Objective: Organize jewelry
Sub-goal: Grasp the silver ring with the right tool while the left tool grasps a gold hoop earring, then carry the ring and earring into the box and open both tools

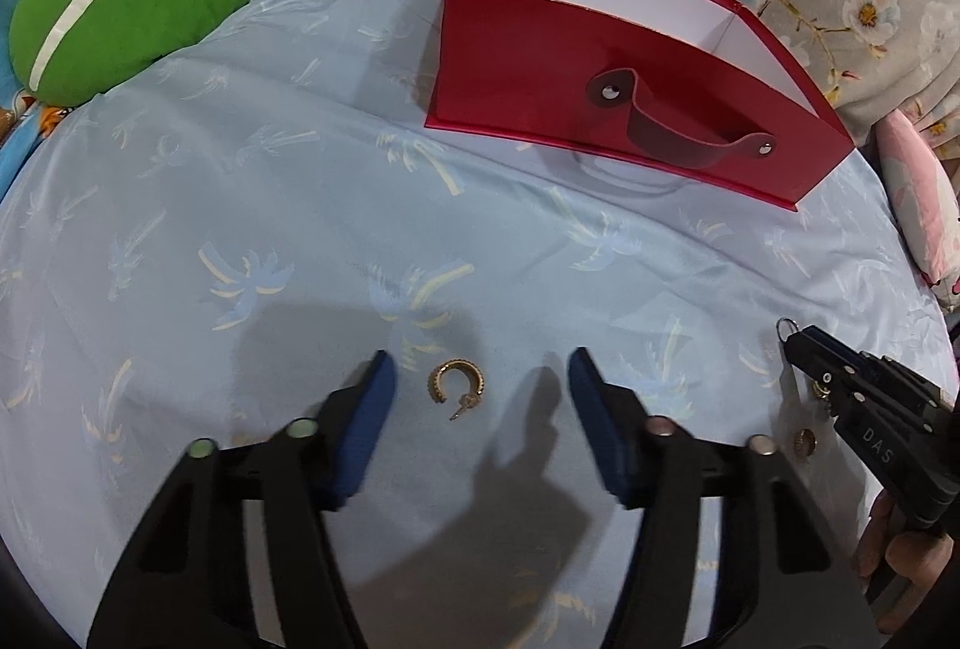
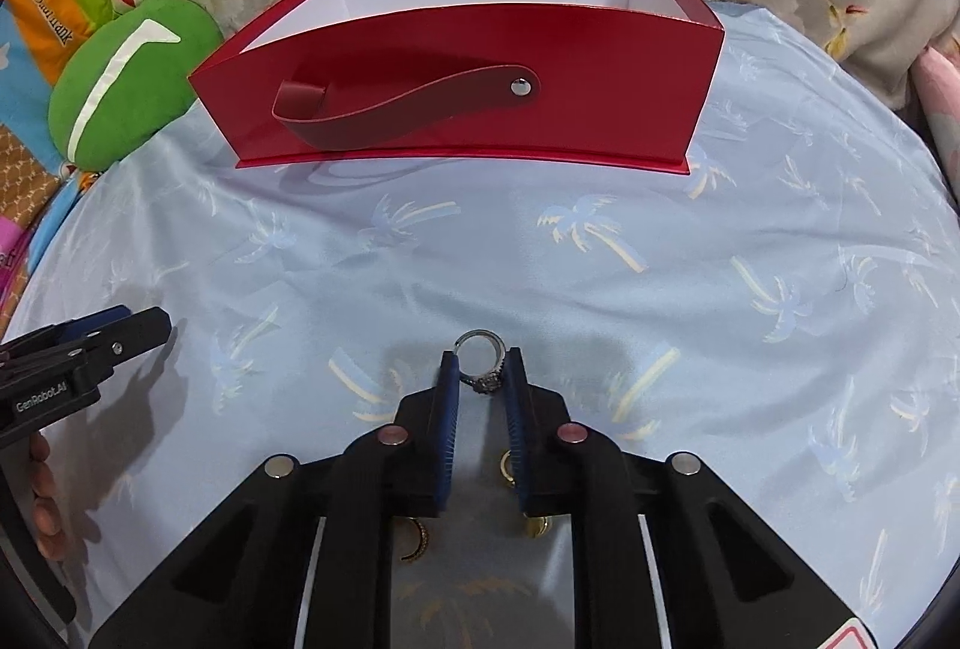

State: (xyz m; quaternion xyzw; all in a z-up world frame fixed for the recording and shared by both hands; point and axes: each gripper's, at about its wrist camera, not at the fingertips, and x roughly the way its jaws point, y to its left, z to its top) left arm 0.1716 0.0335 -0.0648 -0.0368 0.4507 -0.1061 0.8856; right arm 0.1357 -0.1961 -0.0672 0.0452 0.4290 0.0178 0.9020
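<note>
Blue palm-print sheet, red box at far edge. Left gripper apart — gold hoop between, untouched. Right gripper clamped on silver ring.

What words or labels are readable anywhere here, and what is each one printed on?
"DAS": on the side of the right gripper, seen from the left wrist view.
"GenRobot.AI": on the side of the left gripper, seen from the right wrist view.
"Paul Frank", partly cut off: on the orange patch of the colourful cloth at the far left.
Tiny print along the red box top rim: too small to read.
</note>
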